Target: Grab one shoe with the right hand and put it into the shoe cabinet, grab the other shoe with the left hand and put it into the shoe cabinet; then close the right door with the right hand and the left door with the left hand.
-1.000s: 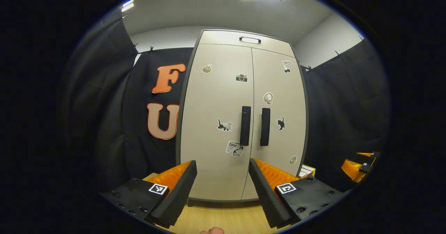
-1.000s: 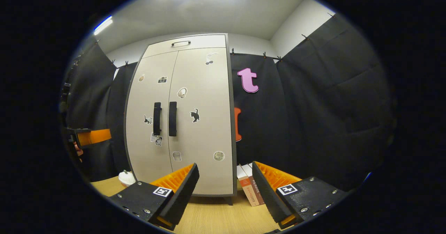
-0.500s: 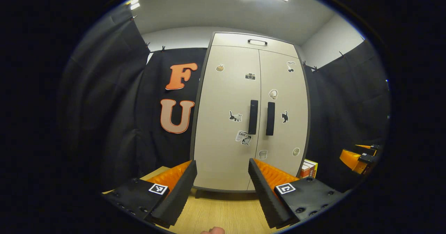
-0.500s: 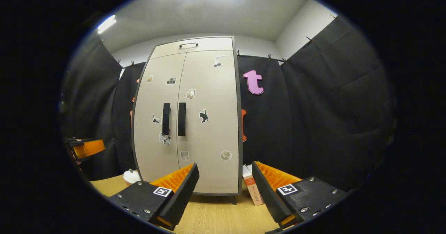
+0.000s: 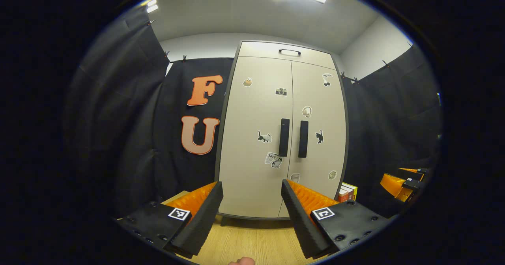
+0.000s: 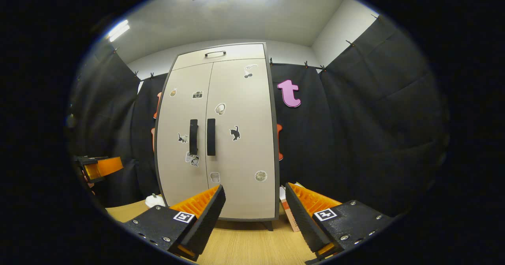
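Tall beige two-door shoe cabinet (image 5: 282, 139) with a dark frame stands upright on the light wood-grain floor (image 5: 252, 245) against the black cloth wall, dead ahead in the left gripper view and left of centre in the right gripper view (image 6: 219, 139). Both doors are flush closed. Left door (image 5: 254, 139), right door (image 5: 319, 135). Two black vertical bar handles (image 5: 292, 137) sit side by side at the centre seam, and a flap on top carries a small black handle (image 5: 289, 51).

Doors carry small stickers: cats, a camera, round ones. One sticker (image 5: 273, 159) on the left door reads "Love".

Left gripper (image 5: 252, 213): fingers spread, nothing between them. Right gripper (image 6: 254, 213): same, spread and empty.

Books (image 5: 346, 193) stand at the cabinet's right foot.
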### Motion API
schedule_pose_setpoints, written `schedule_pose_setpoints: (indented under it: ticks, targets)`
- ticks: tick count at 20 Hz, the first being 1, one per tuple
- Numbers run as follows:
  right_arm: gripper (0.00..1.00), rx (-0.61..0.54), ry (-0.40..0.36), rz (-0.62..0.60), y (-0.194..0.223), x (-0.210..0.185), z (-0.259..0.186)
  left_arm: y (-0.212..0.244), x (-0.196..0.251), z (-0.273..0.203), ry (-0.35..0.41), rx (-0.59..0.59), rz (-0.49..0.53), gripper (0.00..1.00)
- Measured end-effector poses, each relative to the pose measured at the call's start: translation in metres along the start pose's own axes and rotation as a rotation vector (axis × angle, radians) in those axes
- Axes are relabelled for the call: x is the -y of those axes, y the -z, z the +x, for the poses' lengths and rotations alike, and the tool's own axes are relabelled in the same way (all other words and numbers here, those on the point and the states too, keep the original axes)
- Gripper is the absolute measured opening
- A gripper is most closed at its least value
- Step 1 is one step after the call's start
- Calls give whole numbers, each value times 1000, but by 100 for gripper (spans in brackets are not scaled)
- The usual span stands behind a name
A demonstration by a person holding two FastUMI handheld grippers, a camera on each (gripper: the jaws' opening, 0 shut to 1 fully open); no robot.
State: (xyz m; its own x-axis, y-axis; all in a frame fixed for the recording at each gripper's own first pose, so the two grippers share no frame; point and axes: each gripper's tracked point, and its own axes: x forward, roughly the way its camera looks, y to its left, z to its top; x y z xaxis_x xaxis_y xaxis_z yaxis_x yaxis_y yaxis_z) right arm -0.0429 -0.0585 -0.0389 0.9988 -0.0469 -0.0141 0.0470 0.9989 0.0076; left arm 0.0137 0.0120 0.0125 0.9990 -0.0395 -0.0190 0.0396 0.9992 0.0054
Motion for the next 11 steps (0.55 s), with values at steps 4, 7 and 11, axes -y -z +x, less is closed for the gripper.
schedule_pose_setpoints:
  ticks: [4,7,11]
  targets:
    - [94,-11,-8,12,5,-3,0,0,-1,-2,-7,0,1,96]
    - [94,-17,-12,13,8,-4,0,1,-3,-2,-16,0,0,96]
    - [94,-17,-14,11,7,-5,0,3,-6,-2,-31,-2,-4,96]
